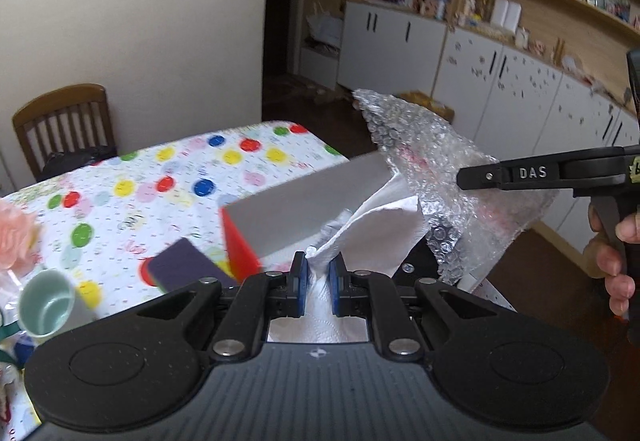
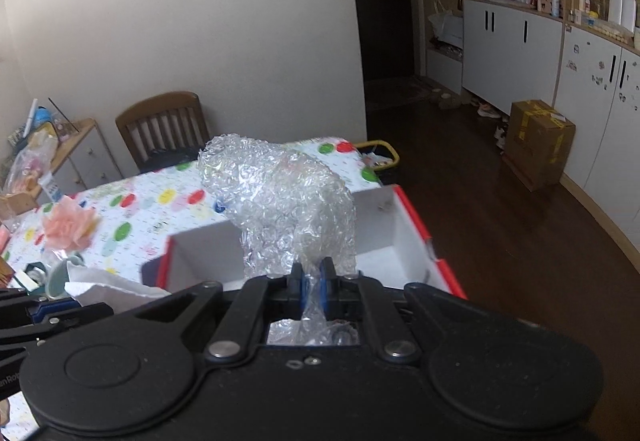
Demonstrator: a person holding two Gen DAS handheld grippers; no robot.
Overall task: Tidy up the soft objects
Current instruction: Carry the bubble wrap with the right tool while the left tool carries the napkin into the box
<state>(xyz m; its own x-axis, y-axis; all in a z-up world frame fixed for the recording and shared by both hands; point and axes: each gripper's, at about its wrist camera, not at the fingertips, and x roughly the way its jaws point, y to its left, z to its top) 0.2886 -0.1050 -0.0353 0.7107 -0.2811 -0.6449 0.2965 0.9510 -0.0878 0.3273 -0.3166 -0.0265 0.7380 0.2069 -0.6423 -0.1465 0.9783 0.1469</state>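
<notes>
Right now your left hand-held gripper (image 1: 318, 275) is pinching a white paper towel (image 1: 372, 237) between its blue pads (image 1: 303, 275), and the sheet fans up and to the right above the jaws. Your right hand-held gripper (image 2: 312, 281) is clamped on a crumpled sheet of bubble wrap (image 2: 280, 197), which stands up from the jaws in a bulky, shiny lump.

Both soft things hang over an open box with red outer walls and a white inside (image 2: 404, 225). It sits at the near right end of the table (image 1: 132, 177), which wears a cloth with coloured dots. In the right wrist view the bubble wrap is over the box's middle, with the white floor of the box visible behind it. In the left wrist view the paper towel is at the box's near edge, and the bubble wrap (image 1: 436, 177) lies just to its right, with your right hand-held gripper (image 1: 464, 177) reaching in from the right edge, your fingers (image 1: 618, 273) wrapped round its handle.

On the table to the left lie a dark purple sponge (image 1: 184, 267) just beside the box, a pale green cup (image 1: 48, 307) tipped on its side at the near left, and a pink ruffled flower-like piece (image 2: 70, 225) farther left. A wooden chair (image 1: 62, 125) stands at the table's far side, against the wall.
</notes>
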